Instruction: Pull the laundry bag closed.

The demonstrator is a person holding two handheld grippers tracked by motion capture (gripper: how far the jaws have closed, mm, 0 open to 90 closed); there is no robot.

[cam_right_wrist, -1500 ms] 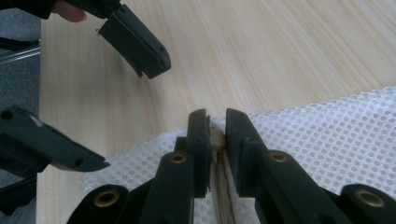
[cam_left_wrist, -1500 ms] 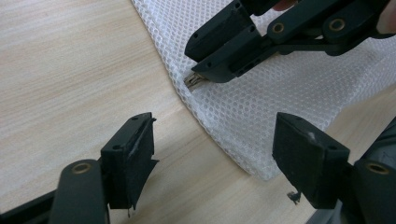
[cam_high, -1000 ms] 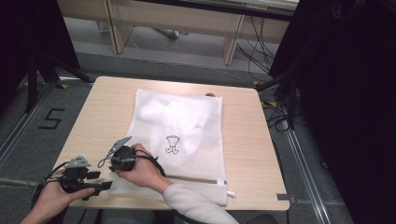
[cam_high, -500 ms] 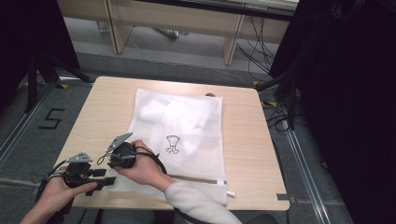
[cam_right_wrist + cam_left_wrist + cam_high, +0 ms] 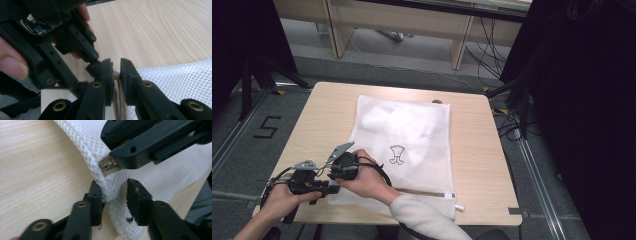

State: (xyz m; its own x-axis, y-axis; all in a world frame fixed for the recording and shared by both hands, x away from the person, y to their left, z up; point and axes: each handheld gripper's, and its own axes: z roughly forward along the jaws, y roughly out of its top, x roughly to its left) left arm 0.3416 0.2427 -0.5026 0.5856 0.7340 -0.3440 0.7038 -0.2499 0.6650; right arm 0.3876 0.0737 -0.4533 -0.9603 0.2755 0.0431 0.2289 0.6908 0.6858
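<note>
Far left of your desk [image 5: 492, 165], on the grey floor [image 5: 242, 150], a black "5" [image 5: 267, 127] is taped beside a rail, with dark tripod legs [image 5: 257, 75] above it; the desktop itself is pale wood with rounded corners.

Your left gripper [image 5: 329, 189] sits at the desk's near left corner; in the left gripper view its fingers [image 5: 95, 202] have just been closing around a bunched fold at the edge of the mesh bag [image 5: 162, 177], one finger against the mesh and the other with a sliver of gap, so you have not yet got a firm pinch.

Just beside it, your right gripper [image 5: 343, 169] is clamped on the same corner of the bag [image 5: 412, 140]; in the right gripper view its fingers [image 5: 127, 75] stand nearly together with the bag's edge between them.

The bag lies flat across the middle of the desk, white, with a small black emblem [image 5: 397, 154] and a zip [image 5: 432, 192] along its near edge; its pull [image 5: 459, 206] rests near the right front.

Behind the desk stands pale wooden furniture [image 5: 402, 20]; to the right, black cables [image 5: 507, 120] trail over the floor beside a dark curtain [image 5: 582, 100].
</note>
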